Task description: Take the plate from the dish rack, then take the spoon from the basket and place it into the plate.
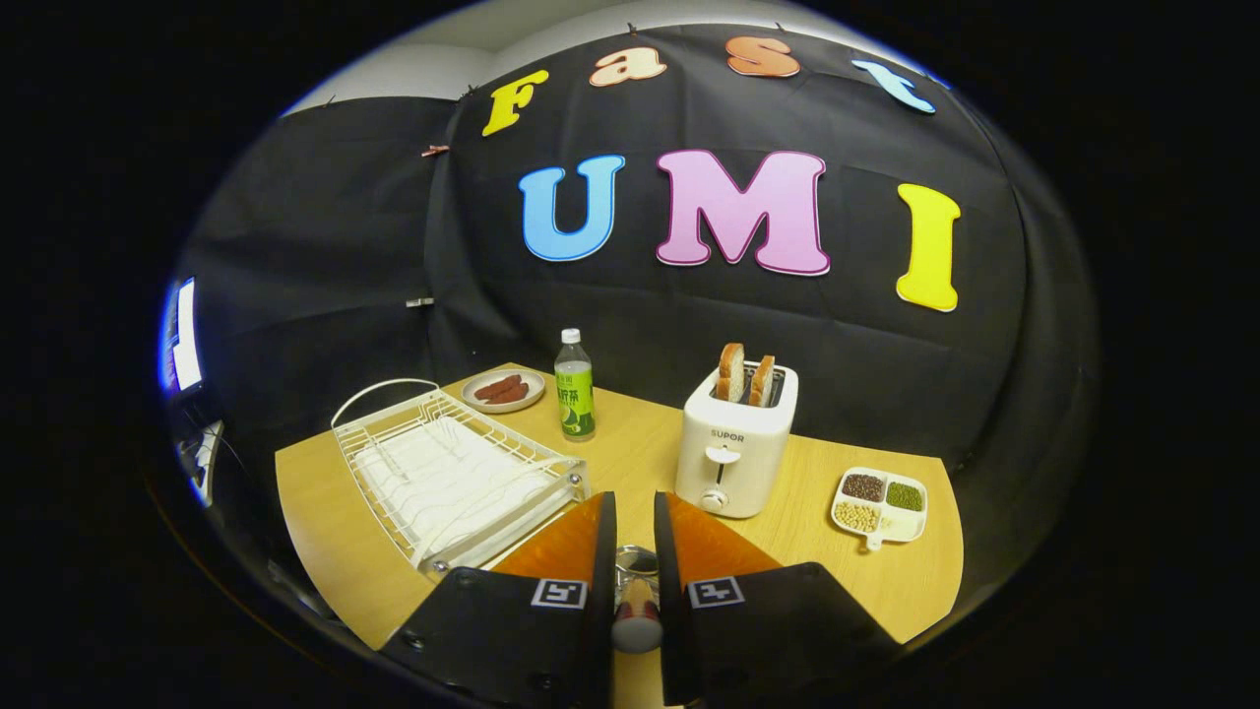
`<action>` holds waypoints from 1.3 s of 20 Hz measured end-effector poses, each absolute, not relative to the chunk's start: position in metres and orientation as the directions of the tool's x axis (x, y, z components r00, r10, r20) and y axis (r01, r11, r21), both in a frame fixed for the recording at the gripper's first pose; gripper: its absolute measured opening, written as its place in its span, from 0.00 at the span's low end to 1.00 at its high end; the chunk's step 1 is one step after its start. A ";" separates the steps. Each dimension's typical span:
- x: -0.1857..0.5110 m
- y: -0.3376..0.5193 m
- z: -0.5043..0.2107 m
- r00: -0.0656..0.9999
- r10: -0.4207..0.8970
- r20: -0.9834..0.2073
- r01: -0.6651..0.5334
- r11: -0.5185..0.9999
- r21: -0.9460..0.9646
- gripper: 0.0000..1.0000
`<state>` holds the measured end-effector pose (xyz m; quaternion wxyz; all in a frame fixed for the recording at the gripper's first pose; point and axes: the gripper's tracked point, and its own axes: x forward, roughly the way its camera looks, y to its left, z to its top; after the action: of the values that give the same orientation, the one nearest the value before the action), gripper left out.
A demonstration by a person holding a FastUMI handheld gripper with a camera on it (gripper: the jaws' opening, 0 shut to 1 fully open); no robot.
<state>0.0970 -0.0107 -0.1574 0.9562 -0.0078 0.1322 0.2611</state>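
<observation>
A wooden table (pixel 630 443) seen from a handheld gripper (pixel 635 522) looking forward along its two fingers. The fingers stand close together with a spoon (pixel 637 601) between them, handle toward the camera and metal bowl (pixel 637 561) pointing ahead; they look clamped on the handle, though the contact itself is partly hidden. To the left, just beside the fingers, lies a white wire dish rack (pixel 453 473). Beyond it sits a small plate (pixel 503 390) holding reddish sausages, with a green-labelled drink bottle (pixel 574 386) beside it. Ahead to the right stands a white toaster (pixel 735 448) with two bread slices (pixel 745 374) up, and further right a divided dish of beans (pixel 879 504). The target plate and the basket cannot be made out here. Judged as the carrying step: keep the spoon level and the grip firm, find the plate, lower until the bowl touches it, then release
</observation>
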 end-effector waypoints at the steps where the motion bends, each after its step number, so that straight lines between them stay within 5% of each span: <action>1: 0.095 -0.010 -0.148 0.829 0.502 -0.248 -0.503 0.862 0.063 0.22; 11: 0.026 0.010 -0.101 0.730 0.641 -0.237 -0.603 0.767 0.219 0.22; 26: -0.054 0.059 -0.254 0.504 0.715 -0.485 -0.743 0.645 0.179 0.23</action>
<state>-0.0535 0.0590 -0.2537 0.8667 -0.0263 0.2668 0.4207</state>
